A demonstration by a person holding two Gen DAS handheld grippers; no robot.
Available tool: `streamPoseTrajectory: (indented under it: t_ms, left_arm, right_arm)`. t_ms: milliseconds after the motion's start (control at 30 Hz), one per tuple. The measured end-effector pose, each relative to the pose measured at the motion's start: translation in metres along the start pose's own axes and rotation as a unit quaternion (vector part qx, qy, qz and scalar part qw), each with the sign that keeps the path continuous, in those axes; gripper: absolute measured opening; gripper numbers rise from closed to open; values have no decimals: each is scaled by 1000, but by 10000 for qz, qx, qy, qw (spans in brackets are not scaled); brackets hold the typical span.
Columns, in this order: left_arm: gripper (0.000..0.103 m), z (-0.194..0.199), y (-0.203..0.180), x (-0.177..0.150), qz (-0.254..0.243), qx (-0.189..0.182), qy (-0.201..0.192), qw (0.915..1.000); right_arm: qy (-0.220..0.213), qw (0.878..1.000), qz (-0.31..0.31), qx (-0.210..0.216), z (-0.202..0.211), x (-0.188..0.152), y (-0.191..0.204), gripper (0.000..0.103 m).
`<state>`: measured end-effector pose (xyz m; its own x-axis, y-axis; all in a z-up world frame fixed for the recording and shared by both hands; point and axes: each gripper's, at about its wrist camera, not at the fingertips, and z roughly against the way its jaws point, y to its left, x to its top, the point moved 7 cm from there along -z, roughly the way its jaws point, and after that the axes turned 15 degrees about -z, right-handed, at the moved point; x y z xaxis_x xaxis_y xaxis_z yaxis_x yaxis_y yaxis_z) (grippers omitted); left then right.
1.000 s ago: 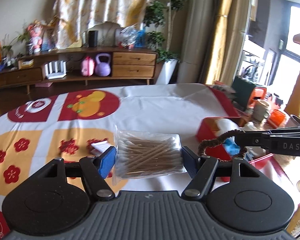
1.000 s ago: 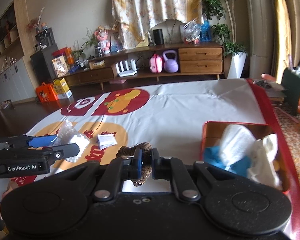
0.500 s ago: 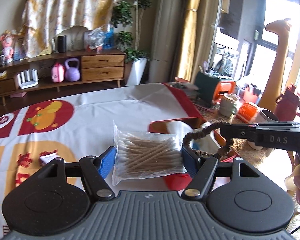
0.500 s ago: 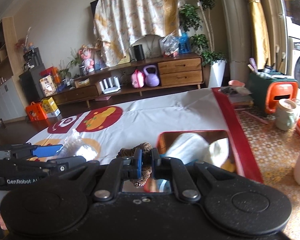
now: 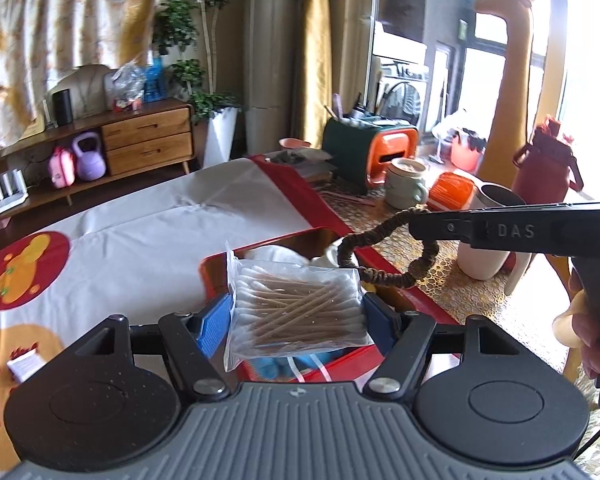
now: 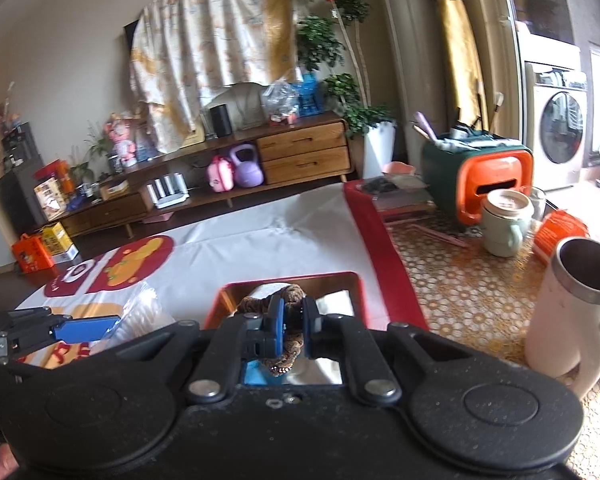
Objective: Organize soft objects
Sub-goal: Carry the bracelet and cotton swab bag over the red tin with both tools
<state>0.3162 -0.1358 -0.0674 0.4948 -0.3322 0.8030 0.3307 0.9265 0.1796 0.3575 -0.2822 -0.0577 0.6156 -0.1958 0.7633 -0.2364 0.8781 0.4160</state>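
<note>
Left wrist view: left gripper (image 5: 298,312) clamps a clear bag of cotton swabs (image 5: 296,308) at frame centre, held above the red box (image 5: 220,270); right gripper (image 5: 416,226) enters from the right edge, a brown hair tie (image 5: 380,276) dangling from its tip. Right wrist view: right gripper (image 6: 291,328) is clenched on the hair tie (image 6: 288,354), lower centre, over the red box (image 6: 354,280) on the table (image 6: 260,240).

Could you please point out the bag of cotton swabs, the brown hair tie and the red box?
bag of cotton swabs (image 5: 296,308), left wrist view, middle of the clear bag.
brown hair tie (image 5: 384,276), left wrist view, lower loop.
red box (image 6: 356,280), right wrist view, far right rim.
</note>
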Motion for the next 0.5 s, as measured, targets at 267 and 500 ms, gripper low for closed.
streamPoseTrajectory:
  t_ms: [267,500]
  left_arm:
    - [71,-37,-8,12,-128,-62,95,9999]
    - [71,-71,7,18,139,36,271,9995]
  right_arm:
    - [151,9996,9,-225,-19,-3,-25,9]
    - [323,9991,110,-271,-34,-13,-26,9]
